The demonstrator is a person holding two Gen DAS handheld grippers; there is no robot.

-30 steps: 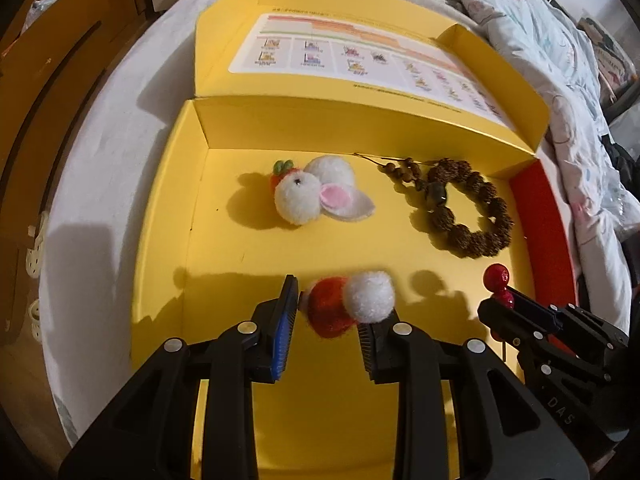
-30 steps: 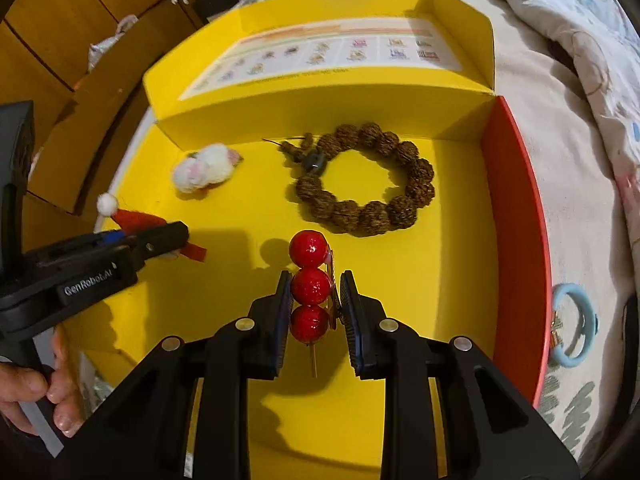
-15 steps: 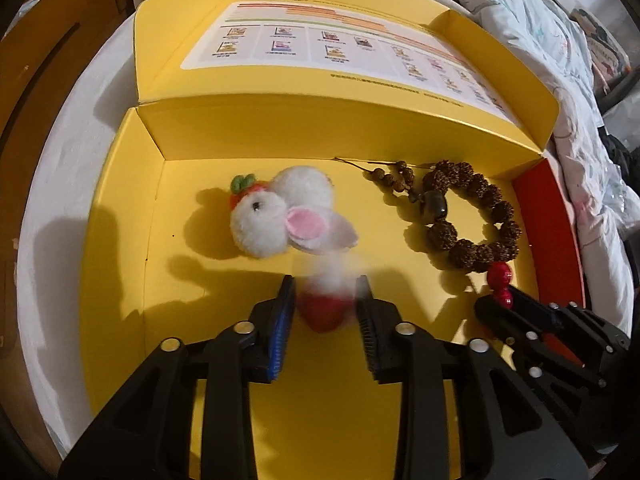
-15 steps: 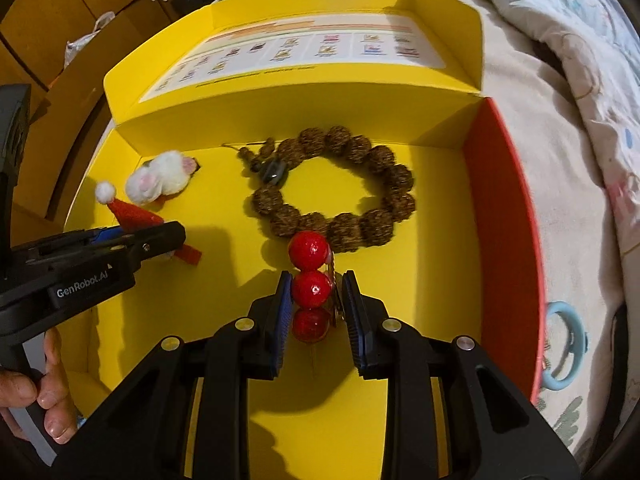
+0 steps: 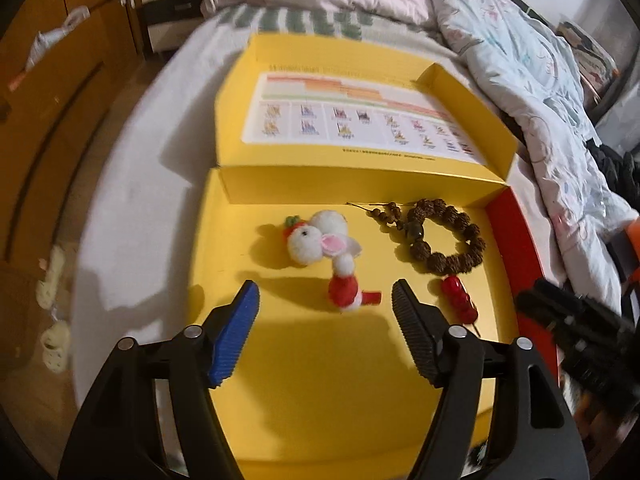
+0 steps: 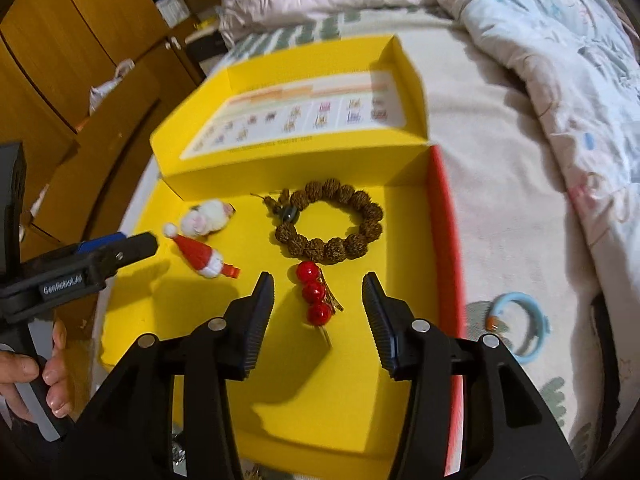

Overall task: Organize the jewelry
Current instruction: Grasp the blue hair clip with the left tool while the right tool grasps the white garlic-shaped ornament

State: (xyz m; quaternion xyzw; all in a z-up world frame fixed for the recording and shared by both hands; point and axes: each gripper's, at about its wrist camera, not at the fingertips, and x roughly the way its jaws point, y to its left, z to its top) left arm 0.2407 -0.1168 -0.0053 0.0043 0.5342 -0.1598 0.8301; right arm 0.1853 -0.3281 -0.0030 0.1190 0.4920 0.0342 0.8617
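Note:
A yellow box [image 5: 304, 364] [image 6: 192, 312] lies open on the bed. In it lie a red Santa-hat clip [image 5: 347, 285] [image 6: 197, 253], a white pompom rabbit clip [image 5: 316, 237] [image 6: 207, 216], a brown bead bracelet [image 5: 444, 236] [image 6: 332, 224] and a red three-ball hairpin [image 5: 459, 298] [image 6: 314, 293]. My left gripper [image 5: 325, 300] is open and empty, just behind the Santa-hat clip. My right gripper [image 6: 318, 296] is open and empty, its jaws on either side of the red hairpin.
The box lid [image 5: 352, 120] stands open at the back with a printed sheet on it. A light blue ring [image 6: 518, 328] lies on the bed right of the box. A rumpled quilt [image 6: 560, 60] is at the right. Wooden cabinets [image 6: 60, 60] stand at the left.
Both grippers have opened and pulled back. The Santa-hat clip and the red hairpin were let go and now lie on the box floor.

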